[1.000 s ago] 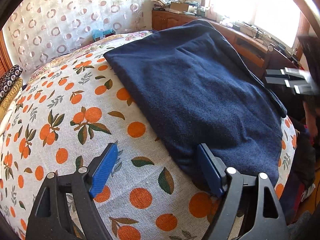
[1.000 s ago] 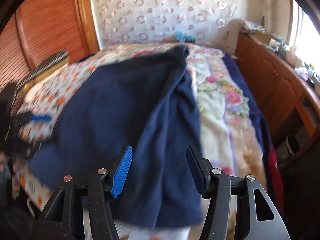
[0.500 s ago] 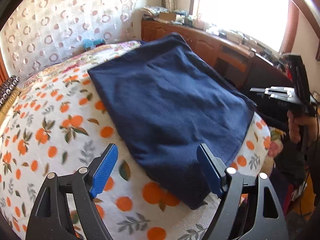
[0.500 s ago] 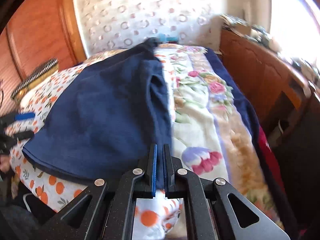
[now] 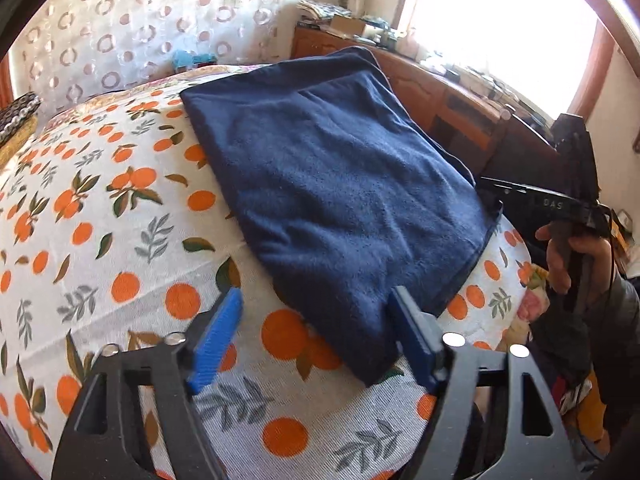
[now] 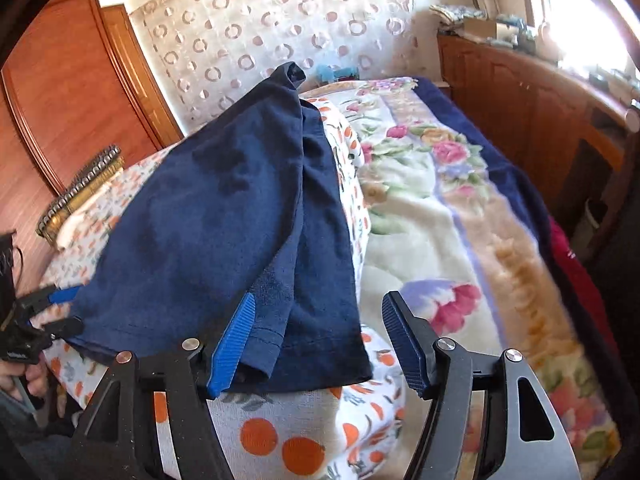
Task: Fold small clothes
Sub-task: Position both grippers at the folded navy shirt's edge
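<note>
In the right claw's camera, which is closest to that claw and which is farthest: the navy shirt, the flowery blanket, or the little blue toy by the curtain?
1. Navy shirt, between the right claw's open fingers.
2. Flowery blanket, just beyond, to the right.
3. Blue toy, far back by the curtain.

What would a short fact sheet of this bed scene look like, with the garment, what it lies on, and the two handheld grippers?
garment: navy shirt, folded, lying flat
surface: orange-print sheet
beside it: floral blanket
left gripper: open, at the shirt's near corner, jaws just narrowed
right gripper: open, just reopened, sleeve hem between its jaws, not pinched
</note>
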Demonstrator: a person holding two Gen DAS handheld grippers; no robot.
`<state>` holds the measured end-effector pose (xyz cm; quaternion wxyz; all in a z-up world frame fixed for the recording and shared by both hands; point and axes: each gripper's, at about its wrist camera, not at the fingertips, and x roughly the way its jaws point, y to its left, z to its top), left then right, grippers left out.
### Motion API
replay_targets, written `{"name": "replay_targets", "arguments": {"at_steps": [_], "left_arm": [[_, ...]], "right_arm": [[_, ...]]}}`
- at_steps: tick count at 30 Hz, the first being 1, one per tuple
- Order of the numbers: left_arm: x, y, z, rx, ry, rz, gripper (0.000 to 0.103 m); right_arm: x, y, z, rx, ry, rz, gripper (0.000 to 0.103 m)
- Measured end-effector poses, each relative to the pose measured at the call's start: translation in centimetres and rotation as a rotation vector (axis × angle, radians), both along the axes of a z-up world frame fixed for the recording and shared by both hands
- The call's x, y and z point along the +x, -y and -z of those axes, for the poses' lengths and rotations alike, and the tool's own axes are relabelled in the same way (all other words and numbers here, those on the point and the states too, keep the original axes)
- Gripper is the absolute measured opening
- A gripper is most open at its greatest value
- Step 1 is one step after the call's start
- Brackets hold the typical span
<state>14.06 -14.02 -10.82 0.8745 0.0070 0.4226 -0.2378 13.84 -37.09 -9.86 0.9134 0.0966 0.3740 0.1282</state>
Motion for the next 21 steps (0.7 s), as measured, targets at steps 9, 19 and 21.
{"name": "replay_targets", "arguments": {"at_steps": [9, 19, 21], "left_arm": [[-0.6, 0.8, -0.1, -0.011, 0.0, 0.016, 0.069], [-0.7, 1.1, 0.0, 0.013, 0.018, 0.008, 0.069], [-0.7, 1.1, 0.0, 0.011, 0.018, 0.006, 0.069]], "right_arm": [[-2.1, 0.0, -2.4, 0.018, 0.099, 0.032, 0.069], [-0.6, -1.0, 0.2, -0.022, 0.043, 0.041, 0.069], [0.0, -0.4, 1.0, 0.015, 0.006, 0.04, 0.069]]}}
